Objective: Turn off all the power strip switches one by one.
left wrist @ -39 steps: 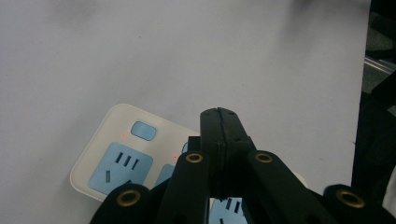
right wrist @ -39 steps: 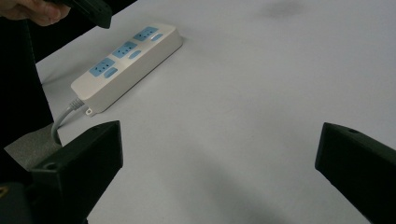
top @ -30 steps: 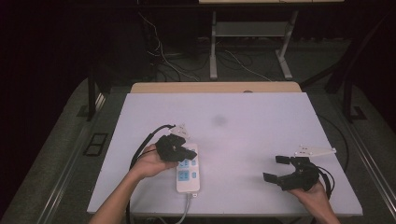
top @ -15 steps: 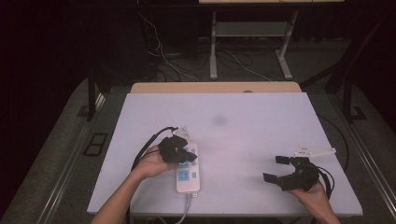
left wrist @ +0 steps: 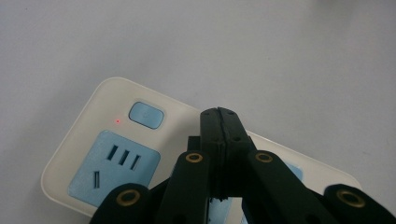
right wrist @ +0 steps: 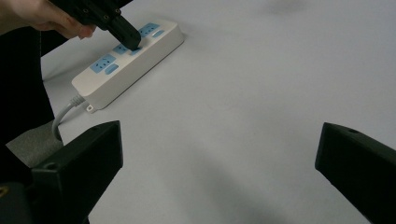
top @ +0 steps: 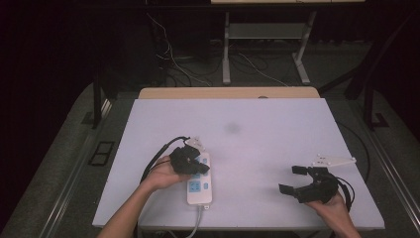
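My L gripper (top: 194, 163) sits over the power strip (top: 200, 184), jaws pressed together w/ nothing between them. That makes one blunt tip, suited to pushing a switch rather than gripping. In the left gripper view the tip (left wrist: 219, 114) hovers just beside the blue switch button (left wrist: 146, 114); a red indicator dot (left wrist: 117, 121) glows next to it. I cannot tell whether the tip touches the strip.

The strip lies near the table's front edge, left of centre, long axis running front to back; its cord (top: 197, 223) drops over the front edge.

My R gripper (top: 295, 179) rests near the front right corner, jaws wide apart, holding nothing, well apart from the strip, so approx. on standby.

Other items: a small white flat plate (top: 334, 160) near the right edge, behind the R gripper. Nothing stands between the L tip and the button.
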The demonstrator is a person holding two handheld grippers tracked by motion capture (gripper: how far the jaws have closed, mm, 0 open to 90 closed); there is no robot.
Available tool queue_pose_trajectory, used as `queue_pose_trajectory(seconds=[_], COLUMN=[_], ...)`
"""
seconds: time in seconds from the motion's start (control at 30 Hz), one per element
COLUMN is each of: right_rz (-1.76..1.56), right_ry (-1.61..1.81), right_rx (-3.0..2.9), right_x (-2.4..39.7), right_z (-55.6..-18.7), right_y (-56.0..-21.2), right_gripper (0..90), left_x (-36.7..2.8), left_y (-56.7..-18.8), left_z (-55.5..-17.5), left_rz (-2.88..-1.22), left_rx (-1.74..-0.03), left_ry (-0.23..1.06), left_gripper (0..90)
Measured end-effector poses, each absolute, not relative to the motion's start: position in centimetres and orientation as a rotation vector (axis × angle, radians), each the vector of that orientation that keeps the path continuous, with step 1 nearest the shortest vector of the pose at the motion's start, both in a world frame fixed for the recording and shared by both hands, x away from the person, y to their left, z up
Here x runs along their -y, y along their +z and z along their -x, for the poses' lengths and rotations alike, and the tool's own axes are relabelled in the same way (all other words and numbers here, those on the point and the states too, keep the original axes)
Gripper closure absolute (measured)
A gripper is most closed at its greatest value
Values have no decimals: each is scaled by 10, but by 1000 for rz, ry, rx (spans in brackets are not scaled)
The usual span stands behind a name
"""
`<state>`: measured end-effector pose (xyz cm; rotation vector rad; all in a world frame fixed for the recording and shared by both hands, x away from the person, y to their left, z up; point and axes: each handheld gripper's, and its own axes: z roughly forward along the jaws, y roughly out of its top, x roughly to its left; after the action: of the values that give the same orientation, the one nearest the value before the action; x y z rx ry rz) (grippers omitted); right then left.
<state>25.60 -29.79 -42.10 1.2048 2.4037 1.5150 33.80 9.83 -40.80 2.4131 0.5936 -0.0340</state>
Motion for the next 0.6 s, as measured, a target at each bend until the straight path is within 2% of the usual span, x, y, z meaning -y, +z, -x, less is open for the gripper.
queue_pose_trajectory(seconds=[0.6], right_rz=[-1208], right_ry=[1511], right_rx=[-2406], right_x=[298], right_z=[-256], right_y=[-421], right_gripper=[7], left_x=[-100], left_y=[-409], left_z=[-338], left_rz=[-2410], left_rx=[-588], left_ry=[-38], left_gripper=[898])
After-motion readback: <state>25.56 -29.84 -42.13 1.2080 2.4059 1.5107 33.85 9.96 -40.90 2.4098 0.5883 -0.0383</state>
